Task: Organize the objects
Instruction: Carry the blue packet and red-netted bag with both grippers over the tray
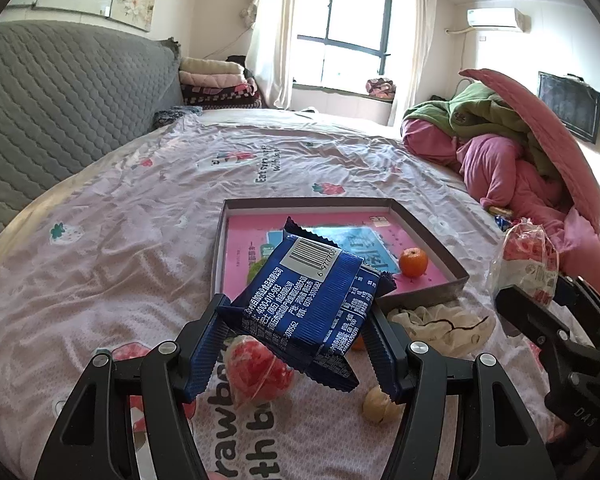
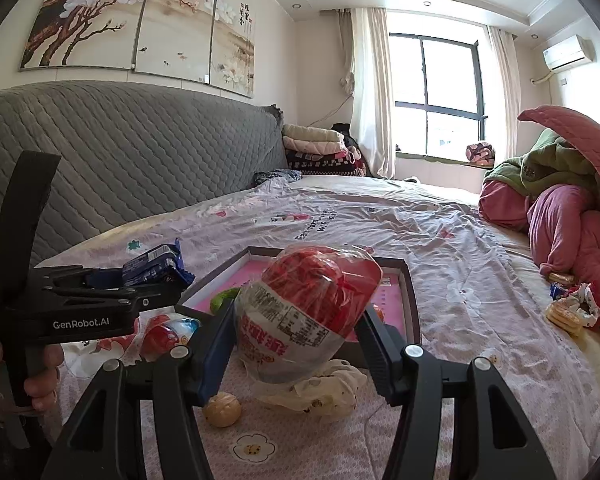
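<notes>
Two claws work above the bed (image 1: 120,208). On the left, the left claw (image 1: 300,336) is clamped on a blue snack packet (image 1: 312,300), raised before the shallow box (image 1: 432,236) holding an orange (image 1: 413,261). To its right, the right claw (image 2: 296,340) grips a clear red-and-white bag (image 2: 308,308), also off the bedsheet.

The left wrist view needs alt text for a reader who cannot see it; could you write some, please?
The left gripper holds a blue snack packet above a bed, just before a shallow box containing a small orange. Wrapped snacks lie on the strawberry-print sheet below.
</notes>
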Demonstrator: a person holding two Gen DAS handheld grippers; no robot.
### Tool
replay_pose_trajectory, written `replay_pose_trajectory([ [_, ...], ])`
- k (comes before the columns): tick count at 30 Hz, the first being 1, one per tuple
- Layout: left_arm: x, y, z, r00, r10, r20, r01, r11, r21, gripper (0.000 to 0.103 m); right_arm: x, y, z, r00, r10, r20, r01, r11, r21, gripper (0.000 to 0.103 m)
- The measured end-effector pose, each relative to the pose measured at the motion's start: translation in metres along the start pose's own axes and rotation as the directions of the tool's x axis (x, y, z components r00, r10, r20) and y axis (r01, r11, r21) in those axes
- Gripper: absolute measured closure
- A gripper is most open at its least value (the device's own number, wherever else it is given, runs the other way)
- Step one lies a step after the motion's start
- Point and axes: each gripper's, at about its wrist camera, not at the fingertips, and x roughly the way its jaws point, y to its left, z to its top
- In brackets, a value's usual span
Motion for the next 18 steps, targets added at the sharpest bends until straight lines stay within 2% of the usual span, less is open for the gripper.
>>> replay_pose_trajectory([
  [18,0.021,-0.002,0.02,1.0,-0.004,0.006,0.004,1.0,0.03,0.036,0.026,-0.01,0.005,1.0,0.011,-0.021,-0.011,1.0,0.006,0.044],
])
